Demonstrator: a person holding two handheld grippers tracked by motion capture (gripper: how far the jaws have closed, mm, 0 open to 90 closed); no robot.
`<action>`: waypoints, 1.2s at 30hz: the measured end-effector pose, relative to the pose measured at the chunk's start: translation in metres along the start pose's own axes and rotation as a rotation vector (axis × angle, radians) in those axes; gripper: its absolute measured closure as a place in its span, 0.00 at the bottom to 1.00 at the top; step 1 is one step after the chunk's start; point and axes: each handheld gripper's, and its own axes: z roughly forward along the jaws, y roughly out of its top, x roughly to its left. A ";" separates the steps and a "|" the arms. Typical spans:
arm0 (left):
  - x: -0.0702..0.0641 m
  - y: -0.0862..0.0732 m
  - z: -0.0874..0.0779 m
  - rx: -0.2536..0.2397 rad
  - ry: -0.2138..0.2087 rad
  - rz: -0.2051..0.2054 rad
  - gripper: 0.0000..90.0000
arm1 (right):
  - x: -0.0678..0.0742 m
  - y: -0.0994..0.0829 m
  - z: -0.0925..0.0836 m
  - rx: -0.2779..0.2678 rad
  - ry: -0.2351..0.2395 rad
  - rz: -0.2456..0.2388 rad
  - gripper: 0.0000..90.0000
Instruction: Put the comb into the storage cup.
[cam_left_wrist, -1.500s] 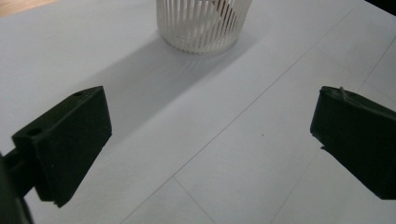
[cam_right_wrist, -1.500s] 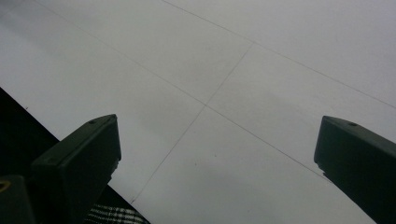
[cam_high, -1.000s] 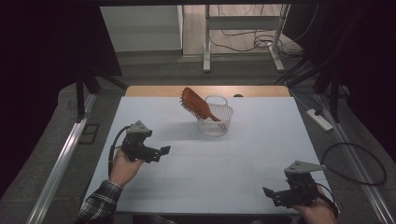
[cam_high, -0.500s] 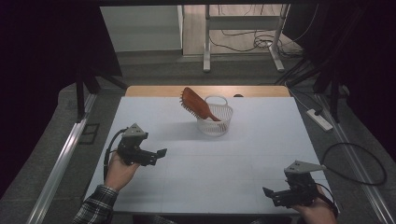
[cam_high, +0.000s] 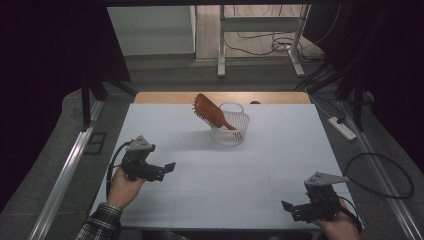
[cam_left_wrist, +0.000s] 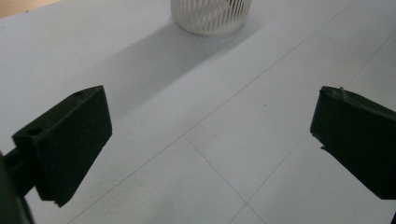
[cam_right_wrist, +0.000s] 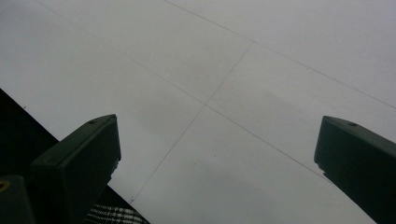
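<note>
Left gripper (cam_high: 167, 167): held in left hand (cam_high: 125, 182), plaid sleeve (cam_high: 97, 229) below it. Jaws spread wide, nothing between them; left gripper view shows both black jaws apart w/ bare tabletop between. Change: over the last second it has drawn back toward the person's side and lower-left, away from the basket; now well apart from it. Likely means the hairbrush drop is done and the arm is retreating, or resetting for a next reach; can't say which.

Table (cam_high: 260, 180): white top, faint grid seams, wood strip along far edge. No change.

Hairbrush (cam_high: 210, 111): reddish-brown, handle end down inside basket, bristle head sticking up and out, leaning to the left over the rim. Same pose as in both earlier shots. Judged: resting in place, untouched by either gripper.

Basket (cam_high: 230, 131): white, slatted wall, small handle at back rim; stands far-centre of table. Not moved. In left gripper view its lower wall (cam_left_wrist: 211, 16) is cut off by the top edge, so brush is out of that frame.

Right gripper (cam_high: 289, 207): near right corner of table, close to near edge, hand (cam_high: 340, 227) partly cut off by frame bottom. Jaws spread, empty; right gripper view looks onto bare table and the near edge. Position unchanged.

Hard to tell: how deep the handle sits in basket; what else, if anything, lies inside it. Room beyond table dark; cables, power strip (cam_high: 342, 128) on floor at right.
</note>
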 end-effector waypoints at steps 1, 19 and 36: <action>0.000 -0.001 -0.001 0.002 -0.001 0.001 0.00 | 0.000 0.000 0.000 0.000 0.000 0.000 0.01; -0.003 -0.014 -0.014 0.000 0.027 0.003 0.00 | 0.000 0.000 0.000 0.002 -0.005 0.002 0.00; -0.007 -0.028 -0.025 0.009 0.046 -0.003 0.00 | 0.000 0.000 0.000 0.004 -0.006 -0.002 0.00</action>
